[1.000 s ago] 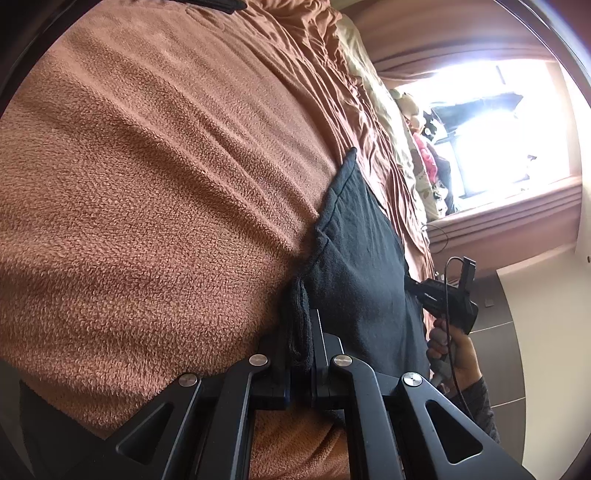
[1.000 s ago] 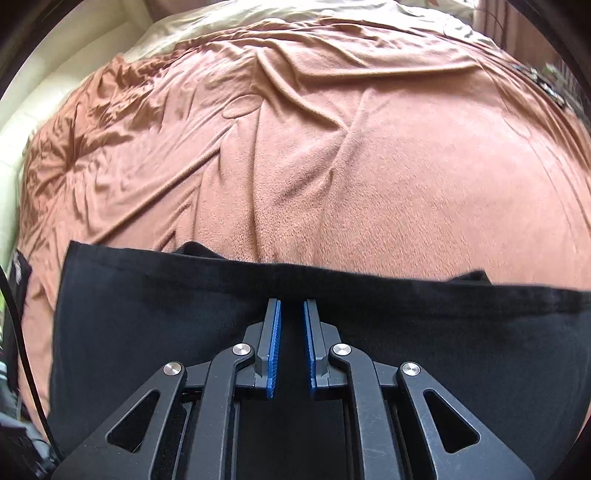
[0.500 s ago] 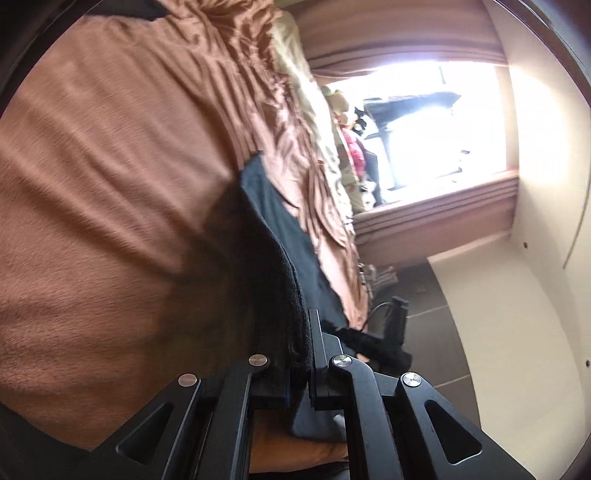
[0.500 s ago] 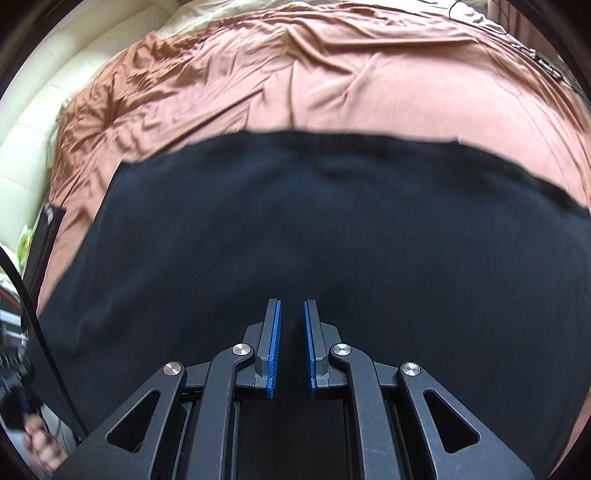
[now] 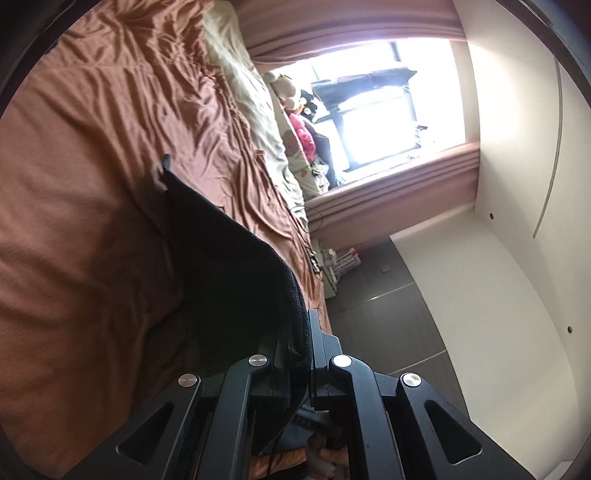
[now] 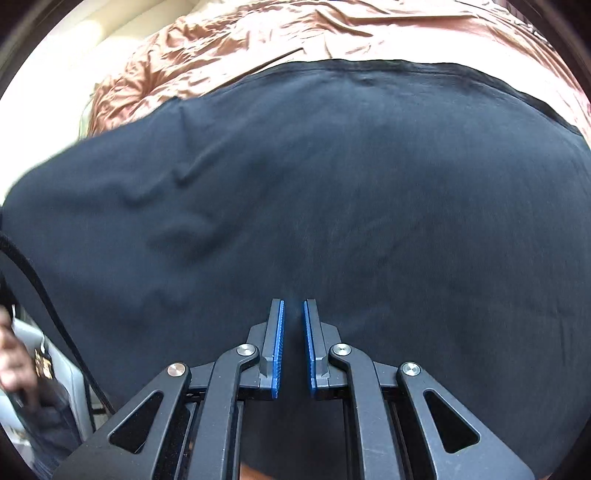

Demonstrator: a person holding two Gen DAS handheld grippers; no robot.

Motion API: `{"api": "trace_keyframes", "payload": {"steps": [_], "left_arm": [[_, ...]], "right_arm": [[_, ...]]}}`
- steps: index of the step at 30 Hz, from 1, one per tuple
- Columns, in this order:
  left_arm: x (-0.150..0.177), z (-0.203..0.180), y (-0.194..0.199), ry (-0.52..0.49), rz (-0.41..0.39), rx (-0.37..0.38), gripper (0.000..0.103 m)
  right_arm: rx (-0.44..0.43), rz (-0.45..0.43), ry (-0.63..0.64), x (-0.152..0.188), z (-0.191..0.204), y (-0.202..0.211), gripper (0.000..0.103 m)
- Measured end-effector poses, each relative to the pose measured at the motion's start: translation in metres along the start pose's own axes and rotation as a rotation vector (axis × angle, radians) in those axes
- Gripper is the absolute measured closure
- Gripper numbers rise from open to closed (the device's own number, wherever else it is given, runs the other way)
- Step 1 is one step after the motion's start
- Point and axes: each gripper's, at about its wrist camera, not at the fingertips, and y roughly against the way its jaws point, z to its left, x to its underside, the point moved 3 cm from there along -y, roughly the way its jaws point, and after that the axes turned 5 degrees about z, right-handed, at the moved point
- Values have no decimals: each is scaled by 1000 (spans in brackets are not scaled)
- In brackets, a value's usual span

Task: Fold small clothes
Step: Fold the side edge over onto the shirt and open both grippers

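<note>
A black garment [image 5: 229,266] hangs lifted over a bed covered by a brown fleece blanket [image 5: 81,184]. My left gripper [image 5: 297,325] is shut on its thick folded edge, and the cloth drapes away from the jaws down toward the bed. In the right wrist view the same black garment [image 6: 332,177] is stretched wide and fills most of the frame. My right gripper [image 6: 293,302] is shut on its near edge, with the blue pads [image 6: 279,343] a narrow gap apart. The brown blanket [image 6: 295,33] shows beyond the cloth's far hem.
A cream sheet [image 5: 243,85] and plush toys [image 5: 291,96] lie along the bed's far side below a bright window [image 5: 388,110] with pink curtains [image 5: 388,199]. Dark floor [image 5: 380,317] and a white wall are to the right. A hand [image 6: 11,354] and a black cable [image 6: 37,288] sit at the left edge.
Both grippers have risen with the garment: it lay flat on the blanket a second ago and now hangs spread between them. The left wrist view has swung toward the window and wall.
</note>
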Motion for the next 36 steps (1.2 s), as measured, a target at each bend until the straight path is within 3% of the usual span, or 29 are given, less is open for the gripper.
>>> {"api": "trace_keyframes", "payload": {"steps": [7, 17, 27, 28, 30, 32, 36], "left_arm": [[-4, -36, -25, -45, 40, 36, 97], [0, -75, -69, -86, 110, 77, 97], [13, -104, -111, -116, 172, 111, 97], [15, -106, -117, -119, 181, 113, 97], [18, -112, -127, -126, 196, 113, 97], [23, -117, -140, -134, 216, 117, 97], [34, -127, -164, -149, 255, 118, 97]], "right_arm": [[-14, -32, -4, 33, 1, 8, 97], [-116, -72, -55, 72, -8, 24, 97], [-94, -261, -127, 93, -57, 97, 96], [-92, -273, -134, 95, -63, 103, 94], [-96, -298, -152, 100, -74, 115, 78], [-96, -333, -170, 108, -83, 126, 43], [-105, -394, -225, 132, -106, 148, 41]]}}
